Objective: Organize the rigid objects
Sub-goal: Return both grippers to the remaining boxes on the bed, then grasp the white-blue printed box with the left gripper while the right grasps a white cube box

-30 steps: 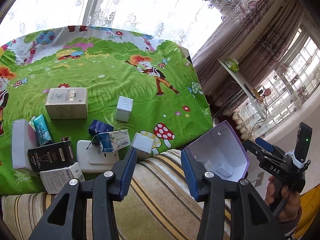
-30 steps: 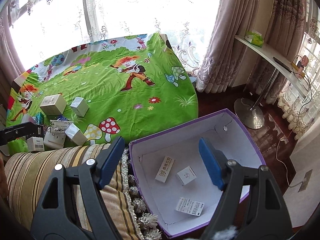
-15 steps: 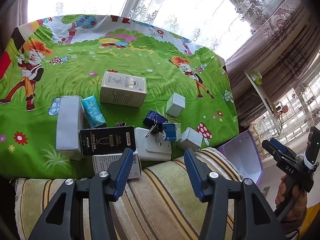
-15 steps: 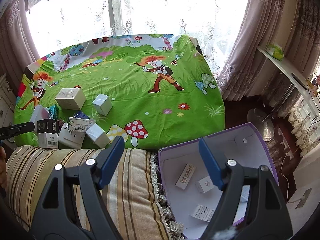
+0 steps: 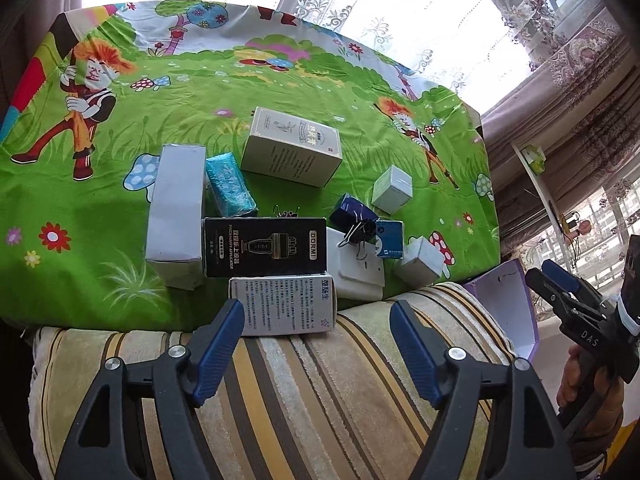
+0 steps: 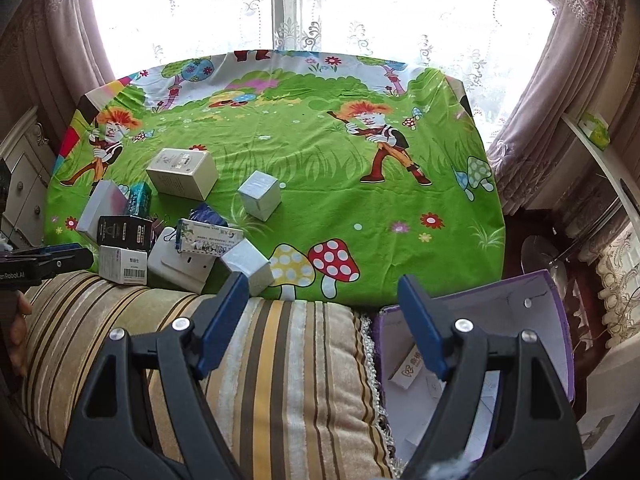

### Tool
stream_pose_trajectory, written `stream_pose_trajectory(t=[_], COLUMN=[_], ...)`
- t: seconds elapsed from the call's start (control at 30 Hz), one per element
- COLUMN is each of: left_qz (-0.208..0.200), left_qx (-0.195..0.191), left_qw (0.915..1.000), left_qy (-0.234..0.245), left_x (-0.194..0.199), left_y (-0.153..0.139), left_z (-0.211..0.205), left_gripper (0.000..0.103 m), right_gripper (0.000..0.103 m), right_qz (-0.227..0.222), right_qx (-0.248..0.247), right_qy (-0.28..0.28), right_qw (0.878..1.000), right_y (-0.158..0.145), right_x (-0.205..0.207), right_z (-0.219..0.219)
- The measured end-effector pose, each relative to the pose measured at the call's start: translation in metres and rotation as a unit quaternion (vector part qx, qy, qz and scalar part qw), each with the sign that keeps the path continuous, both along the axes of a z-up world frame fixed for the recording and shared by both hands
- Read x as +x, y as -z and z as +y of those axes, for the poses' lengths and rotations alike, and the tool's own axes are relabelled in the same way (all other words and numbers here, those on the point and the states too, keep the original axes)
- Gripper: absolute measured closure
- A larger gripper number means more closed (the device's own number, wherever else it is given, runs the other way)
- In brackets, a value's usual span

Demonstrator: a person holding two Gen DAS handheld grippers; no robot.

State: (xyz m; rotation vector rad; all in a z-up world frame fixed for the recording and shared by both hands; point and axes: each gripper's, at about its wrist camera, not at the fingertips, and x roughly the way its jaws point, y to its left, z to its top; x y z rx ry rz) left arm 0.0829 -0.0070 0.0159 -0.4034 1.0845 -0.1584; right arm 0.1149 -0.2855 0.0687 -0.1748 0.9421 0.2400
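plainly, "dormi" marks the black box (image 5: 264, 246); both hand-held grippers (image 5: 316, 338) (image 6: 322, 314) spread, pinching nothing.

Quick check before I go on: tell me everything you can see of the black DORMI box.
The black DORMI box is a flat rectangular carton, glossy-looking card, with pale lettering and a line drawing on its top face. It lies flat and closed on the green cartoon cloth, near the striped cushion. A tall white box sits against its left end, a white printed box against its near edge and a white flat block at its right. Neither gripper touches it.
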Motion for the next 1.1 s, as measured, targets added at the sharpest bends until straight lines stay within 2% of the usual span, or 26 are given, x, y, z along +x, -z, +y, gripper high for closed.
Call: stream_pose_trajectory(t=[0.13,0.33,0.77,1.1], left_qz=[0.020,0.052,0.088,0.101], left_qx=[-0.001,0.009,0.008,0.005], left_qw=[0.9998,0.9986,0.9960,0.9947], left_qy=[-0.004,0.005,0.012,0.021], left_x=[0.002,0.009,0.028,0.037], left_y=[0.009,0.022,0.042,0.051], left_z=[0.002,-0.001,0.002,0.003], left_gripper=[0.021,0.019,0.019,0.019], right_gripper=[0.023,0.022,0.022,0.022], right_qz=[0.017,0.048,0.118,0.136], right_qx=[-0.007,-0.021,-0.049,-0.064], right_qy=[-0.025,-0.062,-0.133,-0.161], right_qw=[1.000,0.997,0.983,0.975], right_y=[0.012,0.034,0.078,0.099], right_x=[0.006,0.016,0.047,0.068], right_z=[0.016,0.034,0.061,0.071])
